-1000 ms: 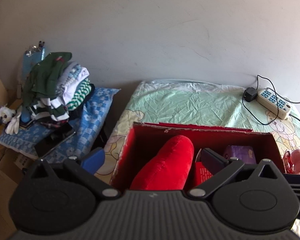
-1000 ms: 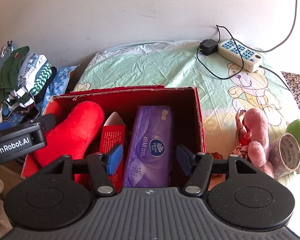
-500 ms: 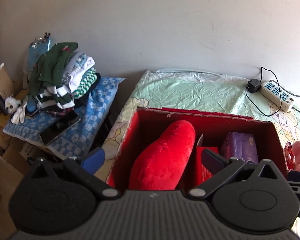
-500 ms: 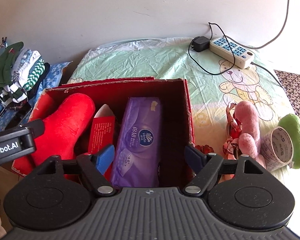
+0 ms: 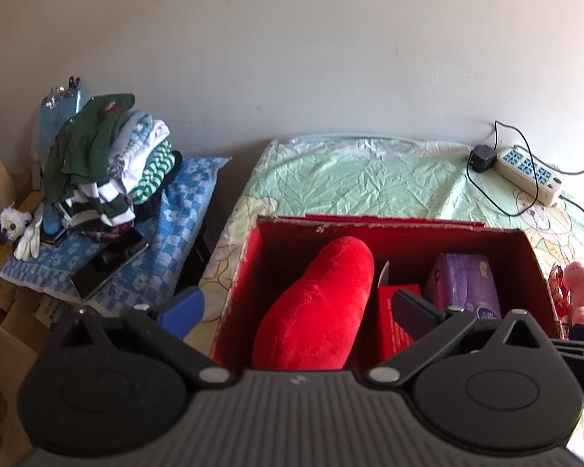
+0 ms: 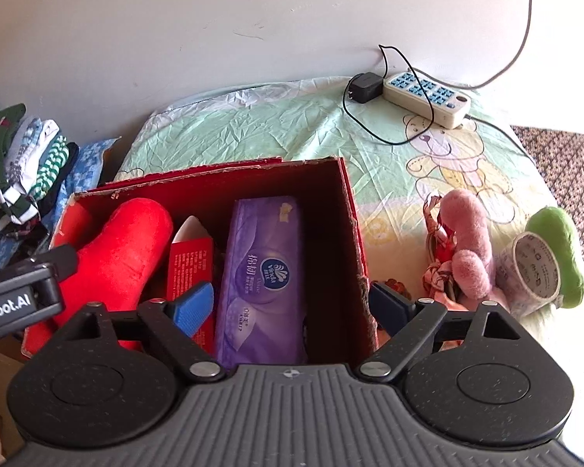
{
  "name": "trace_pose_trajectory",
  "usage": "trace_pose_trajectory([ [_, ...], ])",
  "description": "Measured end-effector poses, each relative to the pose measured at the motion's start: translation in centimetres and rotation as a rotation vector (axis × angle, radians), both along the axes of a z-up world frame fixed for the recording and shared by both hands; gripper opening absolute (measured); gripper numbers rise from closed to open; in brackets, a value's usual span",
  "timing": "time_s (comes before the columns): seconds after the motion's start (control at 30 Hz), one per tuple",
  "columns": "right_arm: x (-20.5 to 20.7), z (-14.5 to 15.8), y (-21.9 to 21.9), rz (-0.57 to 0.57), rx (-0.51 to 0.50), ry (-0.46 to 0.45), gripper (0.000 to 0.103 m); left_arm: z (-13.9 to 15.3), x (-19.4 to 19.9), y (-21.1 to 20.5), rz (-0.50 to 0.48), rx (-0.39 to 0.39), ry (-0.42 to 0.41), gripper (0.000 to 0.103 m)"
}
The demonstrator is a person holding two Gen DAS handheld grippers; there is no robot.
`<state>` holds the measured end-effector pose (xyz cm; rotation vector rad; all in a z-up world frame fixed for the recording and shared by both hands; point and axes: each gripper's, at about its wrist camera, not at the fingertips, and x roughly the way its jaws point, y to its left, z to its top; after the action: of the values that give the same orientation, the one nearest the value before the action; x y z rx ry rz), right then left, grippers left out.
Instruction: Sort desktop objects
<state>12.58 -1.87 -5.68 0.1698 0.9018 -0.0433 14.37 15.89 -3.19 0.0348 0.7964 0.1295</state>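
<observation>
Fingers of the left gripper [image 5: 298,305] are seen spread wide in the left wrist view, with nothing gripped between them; the blue pad [image 5: 185,305] hangs outside the left wall of the red box [image 5: 249,257], the dark one over the box interior. Inside the box a red plush [image 5: 319,303] is leaned against the left half, a red carton [image 5: 393,334] is stood beside it, and a purple tissue pack [image 5: 463,284] is laid at the right. The box is set on a green bedsheet [image 5: 350,179]. A power strip [image 5: 525,173] is placed at the far right of the sheet, and a pile of folded clothes [image 5: 105,167] is stacked on a blue checked cloth [image 5: 175,225] to the left (a dark phone [image 5: 111,268] lies on the same cloth).

From the right wrist view, the right gripper [image 6: 292,307] is seen with its jaws opening, already very wide. The tissue pack [image 6: 262,276] lies in the box between the pads, touched by neither; the blue pad [image 6: 192,307] is held over the red carton [image 6: 189,268], and the other finger [image 6: 389,307] is outside the right wall of the box [image 6: 350,225]. The red plush [image 6: 124,245] is seen at the left. On the sheet [image 6: 272,128] to the right of the box, a pink plush [image 6: 467,241], a roll of printed tape [image 6: 533,268] and a green plush [image 6: 560,249] are lying close together. Part of the left gripper's body [image 6: 19,299] is visible at the left edge.
</observation>
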Motion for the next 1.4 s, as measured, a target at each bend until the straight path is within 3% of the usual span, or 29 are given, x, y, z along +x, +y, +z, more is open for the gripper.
trace_pose_trajectory([
  [0.23,-0.1,0.0,0.4,0.008,0.013,-0.001,0.089,-0.4,0.1,0.8,-0.001,-0.061,0.015,0.102],
  [0.7,1.1,0.0,0.9,0.054,-0.013,-0.004,0.089,0.3,0.3,0.5,0.013,-0.016,0.008,0.102],
  [1.4,0.7,0.1,1.0,0.044,-0.02,-0.012,0.089,-0.4,0.6,1.2,-0.023,-0.017,0.019,0.102],
])
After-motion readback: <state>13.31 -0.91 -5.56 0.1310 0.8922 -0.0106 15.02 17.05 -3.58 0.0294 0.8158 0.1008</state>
